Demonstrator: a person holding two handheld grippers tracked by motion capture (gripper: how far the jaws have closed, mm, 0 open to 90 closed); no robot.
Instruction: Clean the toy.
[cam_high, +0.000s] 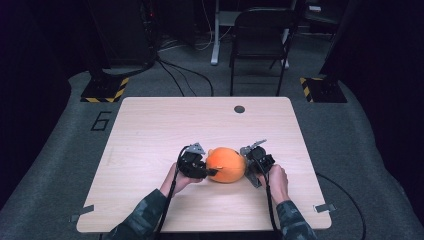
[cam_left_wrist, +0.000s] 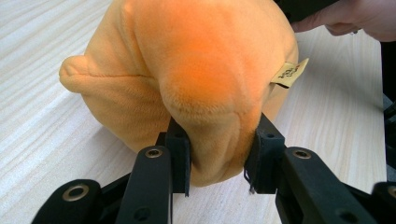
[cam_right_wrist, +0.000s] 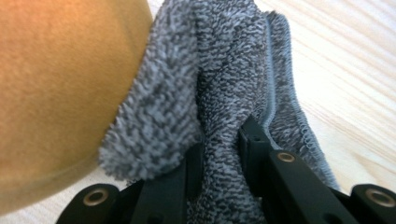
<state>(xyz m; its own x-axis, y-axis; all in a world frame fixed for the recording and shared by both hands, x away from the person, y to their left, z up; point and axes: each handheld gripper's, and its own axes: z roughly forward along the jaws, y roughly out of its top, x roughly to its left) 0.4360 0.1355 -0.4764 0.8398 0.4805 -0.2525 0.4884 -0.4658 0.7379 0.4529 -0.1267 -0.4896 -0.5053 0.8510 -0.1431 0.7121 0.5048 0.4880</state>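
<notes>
An orange plush toy (cam_high: 226, 164) lies on the wooden table (cam_high: 150, 135), near the front middle. My left gripper (cam_high: 202, 170) sits at its left side and is shut on a fold of the orange plush (cam_left_wrist: 219, 93); both pads pinch the fabric. A small tan label (cam_left_wrist: 289, 73) sticks out of the toy's side. My right gripper (cam_high: 250, 167) is at the toy's right side, shut on a grey terry cloth (cam_right_wrist: 224, 93) that lies bunched against the orange plush (cam_right_wrist: 56, 84). In the high view the grey cloth is hidden behind the toy and the gripper.
A round hole (cam_high: 239, 109) is in the table's far part. A black folding chair (cam_high: 260, 40) stands beyond the far edge. Cables (cam_high: 185, 75) run across the floor. A person's other hand (cam_left_wrist: 355, 18) is at the top right of the left gripper view.
</notes>
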